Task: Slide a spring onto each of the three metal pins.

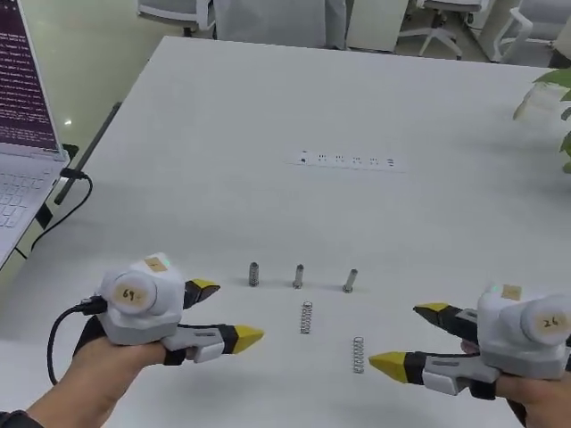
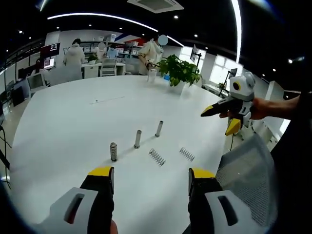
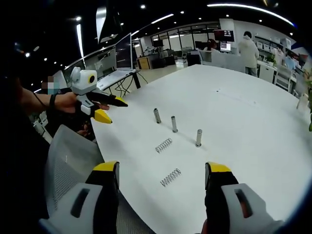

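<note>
pins (image 1: 298, 275): 3 | springs (image 1: 306, 317): 3, 1 on a pin, 2 loose | laptop (image 1: 16, 183): 1

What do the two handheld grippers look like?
Both the left gripper and right gripper have rounded white housings, tan top stickers and black jaws tipped yellow. The left is marked 69 and trails a black cable; the right, 26.

My left gripper (image 1: 227, 310) and right gripper (image 1: 408, 335) are white and grey, with black jaws tipped yellow and numbered round caps. A black cable (image 1: 55, 334) hangs from the left.
</note>
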A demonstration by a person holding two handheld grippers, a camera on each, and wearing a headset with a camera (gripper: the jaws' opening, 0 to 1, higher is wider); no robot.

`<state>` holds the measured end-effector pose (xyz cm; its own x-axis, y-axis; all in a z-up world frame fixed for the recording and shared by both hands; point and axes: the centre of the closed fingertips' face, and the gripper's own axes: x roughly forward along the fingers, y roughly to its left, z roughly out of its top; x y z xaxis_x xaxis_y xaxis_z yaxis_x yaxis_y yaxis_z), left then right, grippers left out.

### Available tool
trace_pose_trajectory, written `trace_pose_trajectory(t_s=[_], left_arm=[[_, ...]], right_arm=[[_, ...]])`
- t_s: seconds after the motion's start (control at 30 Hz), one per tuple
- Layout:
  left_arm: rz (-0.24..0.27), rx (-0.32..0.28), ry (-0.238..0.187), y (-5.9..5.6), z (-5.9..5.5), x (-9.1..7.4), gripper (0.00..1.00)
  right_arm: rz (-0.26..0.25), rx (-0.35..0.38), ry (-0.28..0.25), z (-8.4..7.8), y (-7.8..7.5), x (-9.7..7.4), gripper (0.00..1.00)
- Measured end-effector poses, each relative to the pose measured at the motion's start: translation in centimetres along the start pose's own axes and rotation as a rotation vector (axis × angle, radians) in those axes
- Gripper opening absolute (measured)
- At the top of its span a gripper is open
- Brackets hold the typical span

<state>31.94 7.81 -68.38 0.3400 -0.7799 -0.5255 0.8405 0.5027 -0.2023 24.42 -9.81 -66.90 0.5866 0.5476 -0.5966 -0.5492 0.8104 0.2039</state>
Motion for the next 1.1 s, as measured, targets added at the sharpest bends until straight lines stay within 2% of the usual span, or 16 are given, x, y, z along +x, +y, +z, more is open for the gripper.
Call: trace_pose_trajectory(t_s=[0.17, 0.53, 0.87, 1.1], left_arm=[[-0.028, 0.003, 0.021, -0.6, -0.4, 1.2, 0.56], [-0.045, -0.004, 0.038, -1.0, -0.2, 3.4, 0.53], [-0.077, 0.028, 0.073, -2.0, -0.1, 5.4, 0.52], [-0.085, 0.036, 0.092, -2.8, -0.1, 7.9, 0.48]], right_arm=[[-0.009, 0.013, 0.007, -0.4, -0.1, -0.2, 0.71], [-0.025, 0.024, 0.001, -0.6, -0.2, -1.0, 0.70], [-0.029, 0.031, 0.002, -1.3, 0.1, -1.6, 0.70], [-0.032, 0.037, 0.004, -1.4, -0.1, -1.6, 0.70]])
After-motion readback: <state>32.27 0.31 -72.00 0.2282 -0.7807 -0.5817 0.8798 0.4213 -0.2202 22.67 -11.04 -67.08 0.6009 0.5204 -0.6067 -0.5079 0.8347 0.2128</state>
